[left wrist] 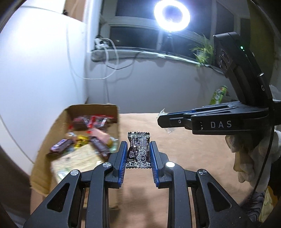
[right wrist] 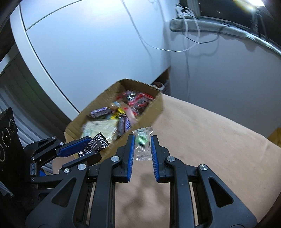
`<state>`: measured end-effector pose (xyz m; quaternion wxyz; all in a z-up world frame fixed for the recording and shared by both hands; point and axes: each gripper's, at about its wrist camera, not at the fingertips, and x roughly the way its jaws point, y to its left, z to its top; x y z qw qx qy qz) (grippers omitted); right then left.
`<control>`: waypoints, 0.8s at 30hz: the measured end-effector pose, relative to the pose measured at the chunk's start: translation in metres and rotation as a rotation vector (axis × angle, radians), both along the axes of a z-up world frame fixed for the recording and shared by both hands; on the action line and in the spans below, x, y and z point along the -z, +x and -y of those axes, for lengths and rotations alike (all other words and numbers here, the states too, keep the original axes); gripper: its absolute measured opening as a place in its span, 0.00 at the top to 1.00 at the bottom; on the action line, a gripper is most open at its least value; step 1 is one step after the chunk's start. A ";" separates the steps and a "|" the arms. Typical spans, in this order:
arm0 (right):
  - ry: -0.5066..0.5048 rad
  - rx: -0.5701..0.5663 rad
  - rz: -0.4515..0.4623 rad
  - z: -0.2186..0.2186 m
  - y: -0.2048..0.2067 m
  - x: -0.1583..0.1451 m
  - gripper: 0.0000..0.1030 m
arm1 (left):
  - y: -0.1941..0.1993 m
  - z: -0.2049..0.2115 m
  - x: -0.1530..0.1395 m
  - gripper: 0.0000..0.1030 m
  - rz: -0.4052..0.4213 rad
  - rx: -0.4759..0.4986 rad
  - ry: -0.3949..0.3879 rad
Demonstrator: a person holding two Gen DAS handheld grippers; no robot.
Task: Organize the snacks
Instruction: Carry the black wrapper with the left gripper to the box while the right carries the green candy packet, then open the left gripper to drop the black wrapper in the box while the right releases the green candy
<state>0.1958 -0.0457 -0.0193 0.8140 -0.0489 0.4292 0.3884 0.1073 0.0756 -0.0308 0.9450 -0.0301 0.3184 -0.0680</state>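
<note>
My left gripper point(left wrist: 138, 146) is shut on a black snack packet with white print point(left wrist: 138, 150), held above the tan tabletop just right of a cardboard box point(left wrist: 43, 145) full of wrapped snacks. It shows in the right wrist view point(right wrist: 93, 146) with the black packet point(right wrist: 96, 143) at the box's near corner. My right gripper point(right wrist: 142, 143) is shut on a clear packet with a green candy point(right wrist: 142, 143), right of the cardboard box point(right wrist: 154, 112). It shows in the left wrist view point(left wrist: 162, 116), the clear packet point(left wrist: 167, 128) sticking out.
The tan table point(right wrist: 210, 149) stretches right of the box. A white cabinet point(right wrist: 87, 43) stands behind the box. A ring light point(left wrist: 171, 15), a plant point(left wrist: 203, 50) and cables point(left wrist: 108, 57) sit at the window sill. A green packet point(left wrist: 218, 95) lies at the far right.
</note>
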 end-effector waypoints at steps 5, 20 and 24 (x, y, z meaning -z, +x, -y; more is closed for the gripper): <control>0.005 -0.039 -0.001 -0.032 -0.001 0.001 0.81 | -0.003 -0.027 0.000 0.77 0.000 -0.056 0.002; -0.017 -0.086 -0.001 -0.087 -0.001 0.007 0.51 | 0.001 -0.076 0.012 0.72 -0.029 -0.181 0.005; -0.003 -0.067 0.015 -0.083 0.000 0.003 0.40 | 0.001 -0.079 0.012 0.61 -0.025 -0.190 0.007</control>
